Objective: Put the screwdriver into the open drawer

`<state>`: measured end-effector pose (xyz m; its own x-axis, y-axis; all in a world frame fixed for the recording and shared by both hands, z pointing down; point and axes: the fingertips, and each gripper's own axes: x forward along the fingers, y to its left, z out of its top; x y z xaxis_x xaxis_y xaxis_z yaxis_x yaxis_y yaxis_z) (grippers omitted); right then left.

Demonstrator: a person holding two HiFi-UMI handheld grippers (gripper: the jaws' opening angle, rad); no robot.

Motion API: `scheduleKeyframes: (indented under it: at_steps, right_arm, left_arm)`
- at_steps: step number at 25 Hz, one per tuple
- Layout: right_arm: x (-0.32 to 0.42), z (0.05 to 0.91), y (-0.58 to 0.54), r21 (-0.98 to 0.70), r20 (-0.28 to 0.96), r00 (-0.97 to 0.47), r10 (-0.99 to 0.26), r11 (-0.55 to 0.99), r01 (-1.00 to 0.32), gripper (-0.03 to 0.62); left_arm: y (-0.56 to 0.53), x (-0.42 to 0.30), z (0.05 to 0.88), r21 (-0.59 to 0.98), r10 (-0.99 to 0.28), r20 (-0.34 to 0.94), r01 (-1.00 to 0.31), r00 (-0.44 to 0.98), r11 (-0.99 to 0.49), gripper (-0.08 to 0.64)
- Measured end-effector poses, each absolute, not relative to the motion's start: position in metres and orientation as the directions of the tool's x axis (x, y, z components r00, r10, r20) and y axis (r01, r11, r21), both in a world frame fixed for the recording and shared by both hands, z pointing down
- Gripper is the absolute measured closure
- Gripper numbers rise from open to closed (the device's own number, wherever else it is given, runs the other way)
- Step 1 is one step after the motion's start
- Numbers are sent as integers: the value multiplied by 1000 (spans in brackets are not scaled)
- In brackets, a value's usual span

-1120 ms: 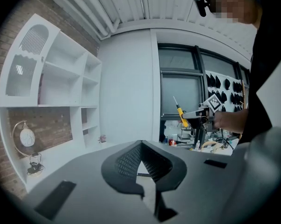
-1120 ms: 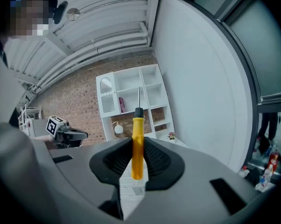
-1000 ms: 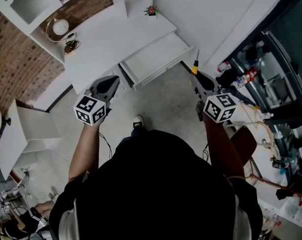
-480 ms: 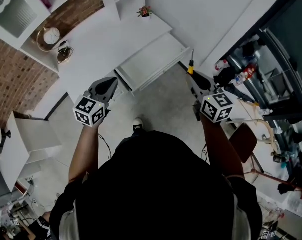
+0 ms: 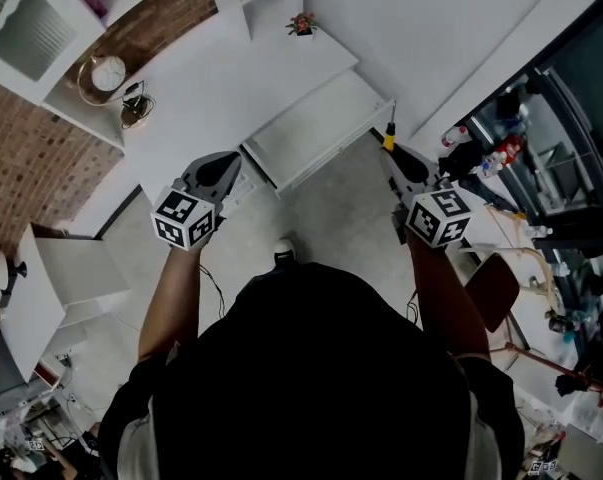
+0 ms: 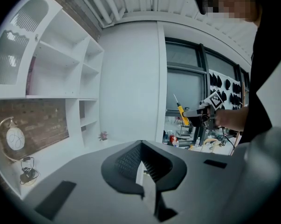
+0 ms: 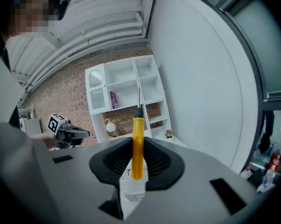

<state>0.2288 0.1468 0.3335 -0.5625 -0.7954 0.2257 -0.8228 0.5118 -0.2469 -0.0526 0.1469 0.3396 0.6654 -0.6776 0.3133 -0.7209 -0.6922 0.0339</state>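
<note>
Screwdriver (image 7: pixel 137 136) clamped in right gripper (image 7: pixel 137 158), held short of open drawer (image 5: pixel 316 128), placement still to do; left gripper (image 6: pixel 141 164) closed, empty.

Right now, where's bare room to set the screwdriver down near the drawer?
The open drawer looks bare wall to wall. The desktop is free between the plant at the back and the clock shelf. Crowded: the bottles cluster to the right of the right gripper, shut on the screwdriver.
</note>
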Motion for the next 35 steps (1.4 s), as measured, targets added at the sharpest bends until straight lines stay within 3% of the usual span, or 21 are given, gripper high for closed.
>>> scheduleKeyframes:
  at_steps: [35]
  right_arm:
    - [146, 345, 55, -220, 265, -468, -843, 420, -881, 508]
  left_arm:
    - [34, -132, 357, 52, -597, 331, -646, 731, -762, 545]
